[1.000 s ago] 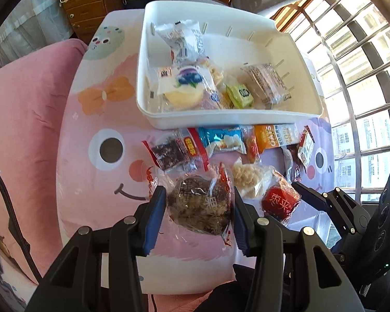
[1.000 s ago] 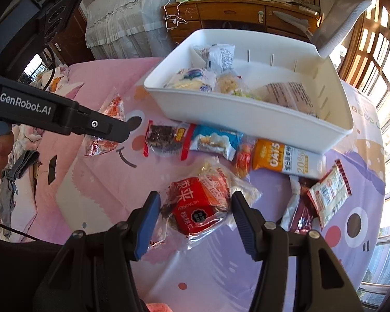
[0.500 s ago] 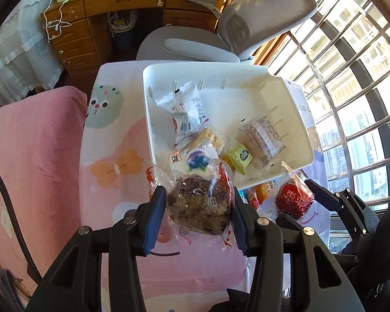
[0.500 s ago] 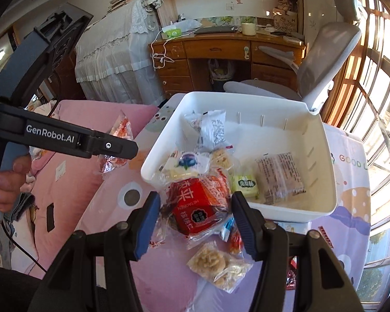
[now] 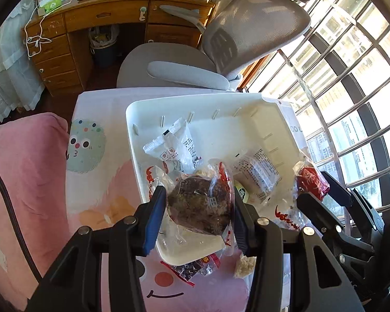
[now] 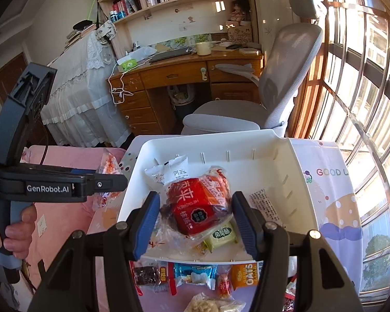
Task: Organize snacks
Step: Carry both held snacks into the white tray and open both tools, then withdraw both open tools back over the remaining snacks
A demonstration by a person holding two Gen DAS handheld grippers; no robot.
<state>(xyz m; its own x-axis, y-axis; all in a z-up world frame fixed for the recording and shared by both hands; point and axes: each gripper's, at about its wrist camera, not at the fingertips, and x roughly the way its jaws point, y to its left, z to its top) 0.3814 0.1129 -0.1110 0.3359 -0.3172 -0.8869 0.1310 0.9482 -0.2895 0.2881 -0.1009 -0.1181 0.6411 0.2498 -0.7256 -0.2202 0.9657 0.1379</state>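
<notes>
My left gripper is shut on a clear bag with a dark brown cake and holds it above the near part of the white bin. My right gripper is shut on a red packet in a clear bag, also held over the bin. The bin holds a white wrapped snack, a clear printed packet and a small green packet. The right gripper with its red packet shows at the right of the left wrist view.
Several loose snacks lie on the cartoon tablecloth in front of the bin: a dark one, a blue one, an orange oats pack. A grey office chair and wooden desk stand behind. Windows are at the right.
Both grippers rose and moved forward with their packets, from above the loose snacks on the cloth to over the bin. Both stay shut on their packets.
</notes>
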